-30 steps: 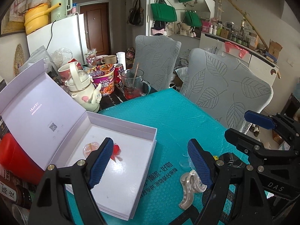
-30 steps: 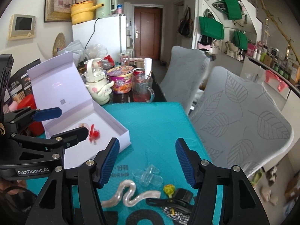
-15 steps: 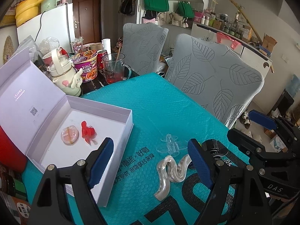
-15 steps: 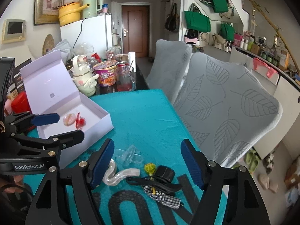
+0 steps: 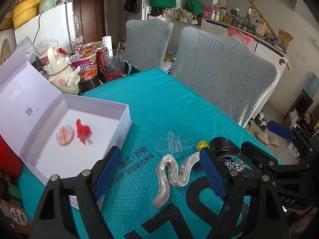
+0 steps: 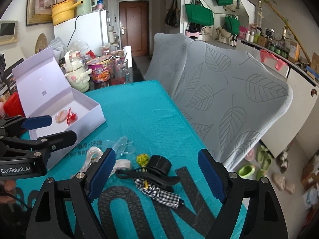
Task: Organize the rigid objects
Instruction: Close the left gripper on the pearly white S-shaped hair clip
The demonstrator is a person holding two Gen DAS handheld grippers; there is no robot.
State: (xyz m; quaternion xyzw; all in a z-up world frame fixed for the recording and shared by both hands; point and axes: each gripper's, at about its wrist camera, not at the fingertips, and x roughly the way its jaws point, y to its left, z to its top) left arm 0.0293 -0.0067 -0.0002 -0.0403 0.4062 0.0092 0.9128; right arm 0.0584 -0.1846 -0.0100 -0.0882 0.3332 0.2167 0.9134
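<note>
Scanning left to right: the white box [image 5: 125, 117] sits open on the left of the teal desk [image 5: 159, 99], lid propped back. 2 items are already inside it, a pink oval piece [image 5: 65, 134] and a red clip [image 5: 82, 132], lying just beside each other. So by my read roughly a third of the job is done.

Your left gripper [image 5: 159, 171] hovers above the desk with fingers spread wide and nothing between them. The wavy pearl clip [image 5: 171, 177] lies flat on the desk right in that gap, so I'd guess it is the next pick.

Just beyond it is the clear clip [image 5: 173, 143], also flat on the desk. To its right comes a small yellow bead piece [image 5: 202, 144], then the black hair clip [image 6: 155, 171] with the checked bow [image 6: 159, 193] under it; those 2 overlap, and I can't tell if they are 1 item or 2.

Your right gripper [image 6: 157, 173] is above that black clip, fingers spread, holding nothing.

Left to do: 4 or 5 loose pieces near the front edge of the desk need moving into the box. The box floor has plenty of bare area toward its near end.

Clutter behind the desk (noodle cup [image 5: 85, 65], glass mug [image 5: 113, 65]) looks unrelated; leave it.
</note>
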